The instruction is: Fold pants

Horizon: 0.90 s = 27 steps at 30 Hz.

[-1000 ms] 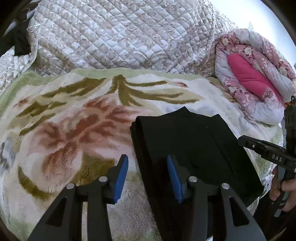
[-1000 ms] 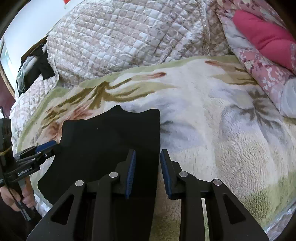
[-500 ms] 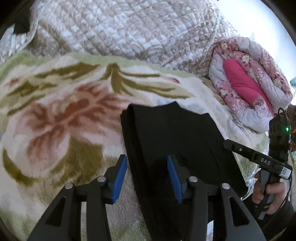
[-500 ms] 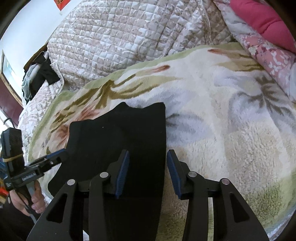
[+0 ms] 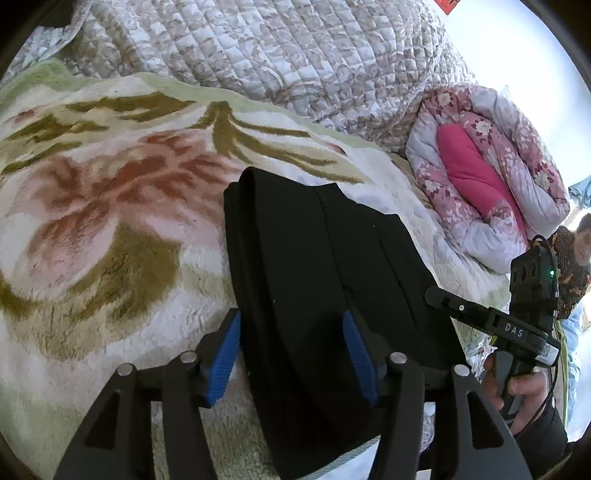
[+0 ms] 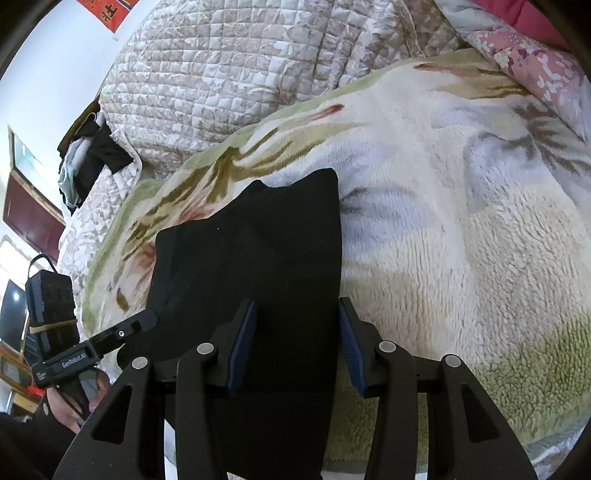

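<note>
On floral blanket point(image 5: 110, 258): folded black pants point(image 5: 314, 295); left gripper point(image 5: 291, 354), right gripper point(image 6: 295, 347) jaws just widened, gripping nothing.

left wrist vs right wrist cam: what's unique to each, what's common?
Left wrist only: the rolled pink floral comforter, the right gripper side-on, and the pants' stacked fold edges.
Right wrist only: dark clothes piled behind the quilt, a red wall hanging, the left gripper side-on.
Both: folded black pants on the floral fleece blanket, quilted bedspread behind, each camera's own jaws open astride a pants edge, having just been opening.
</note>
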Available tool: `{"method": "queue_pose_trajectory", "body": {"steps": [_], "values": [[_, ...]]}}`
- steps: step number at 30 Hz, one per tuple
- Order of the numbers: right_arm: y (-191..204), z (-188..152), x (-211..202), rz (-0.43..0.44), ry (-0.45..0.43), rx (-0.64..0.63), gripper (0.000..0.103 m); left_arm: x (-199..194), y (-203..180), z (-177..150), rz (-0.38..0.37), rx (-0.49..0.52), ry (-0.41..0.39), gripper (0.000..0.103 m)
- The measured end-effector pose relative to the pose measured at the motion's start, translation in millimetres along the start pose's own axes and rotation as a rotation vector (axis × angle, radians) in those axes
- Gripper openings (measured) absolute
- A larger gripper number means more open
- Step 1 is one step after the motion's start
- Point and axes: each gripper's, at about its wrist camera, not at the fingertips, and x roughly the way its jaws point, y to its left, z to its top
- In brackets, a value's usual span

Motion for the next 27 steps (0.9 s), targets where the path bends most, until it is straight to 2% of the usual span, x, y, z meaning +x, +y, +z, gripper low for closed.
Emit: {"method": "queue_pose_trajectory", "body": {"steps": [10,15,18,22,27], "values": [[5.0,3.3,5.6,0.023,0.001,0.0,0.047,8.1,2.8,4.8,-0.017,-0.005,-0.011,0.062],[8.1,-1.5,2.8,0.079,0.022,0.003,0.047,2.3,-1.8,1.4,0.01,-0.001,-0.012,0.052],[11.0,-1.7,6.9,0.048,0.021,-0.024,0.045,0.8,-5.0,0.0,0.023,0.011,-0.016,0.049],[15.6,0.3,12.9,-0.007,0.014,-0.06,0.038,5.6,-12.3,2.5,0.065,0.043,-0.016,0.048],[24.0,-0.7,8.4,-0.057,-0.008,-0.093,0.029,3.2,-24.1,3.3,0.116,0.097,-0.025,0.042]]}}
